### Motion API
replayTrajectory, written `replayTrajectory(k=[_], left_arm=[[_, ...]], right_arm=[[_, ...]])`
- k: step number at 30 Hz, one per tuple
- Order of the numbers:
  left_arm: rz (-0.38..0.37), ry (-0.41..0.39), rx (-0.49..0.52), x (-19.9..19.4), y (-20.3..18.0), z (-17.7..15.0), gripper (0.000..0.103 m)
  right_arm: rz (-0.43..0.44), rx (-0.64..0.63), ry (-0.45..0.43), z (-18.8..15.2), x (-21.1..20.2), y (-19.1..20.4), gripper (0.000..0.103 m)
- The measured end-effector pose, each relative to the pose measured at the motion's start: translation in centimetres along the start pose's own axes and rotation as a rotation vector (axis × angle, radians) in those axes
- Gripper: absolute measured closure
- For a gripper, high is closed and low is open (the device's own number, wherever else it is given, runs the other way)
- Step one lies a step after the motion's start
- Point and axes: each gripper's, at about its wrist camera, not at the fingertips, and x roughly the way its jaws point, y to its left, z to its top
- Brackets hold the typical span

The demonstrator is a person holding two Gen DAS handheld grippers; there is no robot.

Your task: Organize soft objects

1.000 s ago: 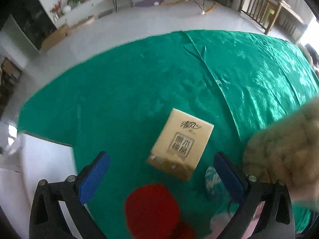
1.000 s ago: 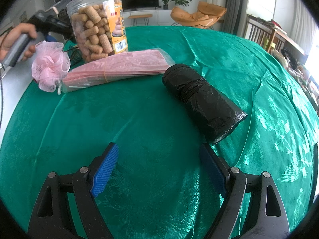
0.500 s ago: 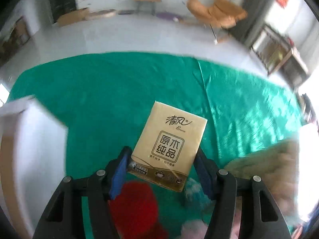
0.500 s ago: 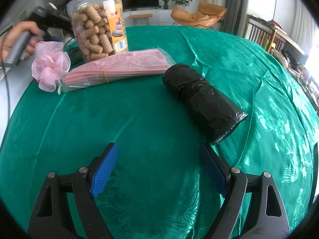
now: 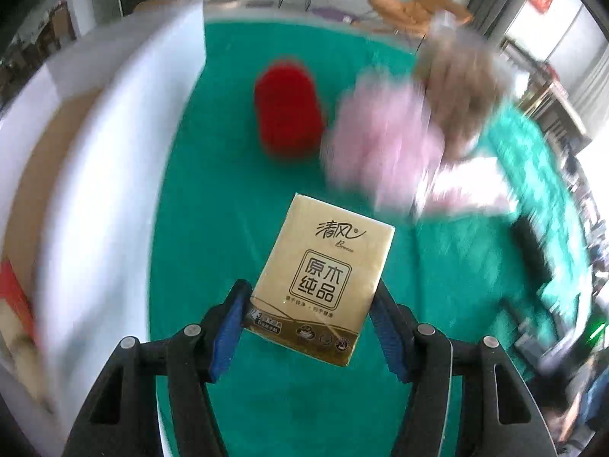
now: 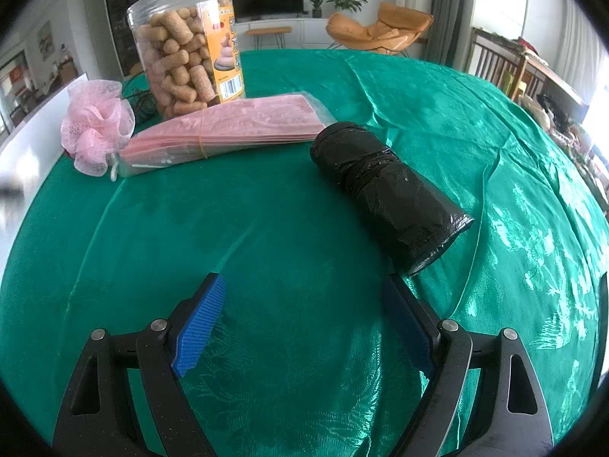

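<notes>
Left wrist view: left gripper [image 5: 310,321] is clamped on the tissue pack [image 5: 323,283] above the green cloth [image 5: 228,209] (light, squashy, probably slick wrapper; grip its side edges), while right gripper [image 6: 304,323] gapes empty.

The left gripper [image 5: 310,318] has its blue-padded fingers [image 5: 228,325] pressed on both sides of a flat gold tissue pack with printed Chinese characters [image 5: 323,278], holding it tilted above the desk draped in shiny green cloth [image 5: 228,198]. Beyond the pack, a red fuzzy cylinder [image 5: 287,108] stands on the cloth, and just to its right sits a pink mesh bath puff [image 5: 380,141], heavily blurred. A white-walled box with a brown floor [image 5: 110,160] runs along the left edge.
</notes>
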Motion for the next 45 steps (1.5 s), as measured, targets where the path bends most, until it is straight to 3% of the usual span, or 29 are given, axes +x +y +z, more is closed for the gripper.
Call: replayTrajectory(k=[2, 5, 10, 12, 17, 45], left_arm=[[0.022, 0.012, 0.009, 1.7, -0.4, -2.4, 0.041], [0.071, -0.099, 0.087, 1.8, -1.7, -3.7, 0.040], [0.088, -0.133, 0.171, 3.0, -2.5, -4.0, 0.008], [0.095, -0.162, 0.162, 3.4, -2.1, -3.6, 0.001], [0.096, -0.244, 0.144, 3.6, -1.8, -4.0, 0.000], [0.091, -0.244, 0.142, 4.0, -1.6, -3.4, 0.000]], right_arm=[[0.000, 0.000, 0.000, 0.0, 0.0, 0.0, 0.017], [0.000, 0.000, 0.000, 0.0, 0.0, 0.0, 0.017], [0.000, 0.000, 0.000, 0.0, 0.0, 0.0, 0.017], [0.000, 0.000, 0.000, 0.0, 0.0, 0.0, 0.017], [0.000, 0.000, 0.000, 0.0, 0.0, 0.0, 0.017], [0.000, 0.000, 0.000, 0.0, 0.0, 0.0, 0.017]])
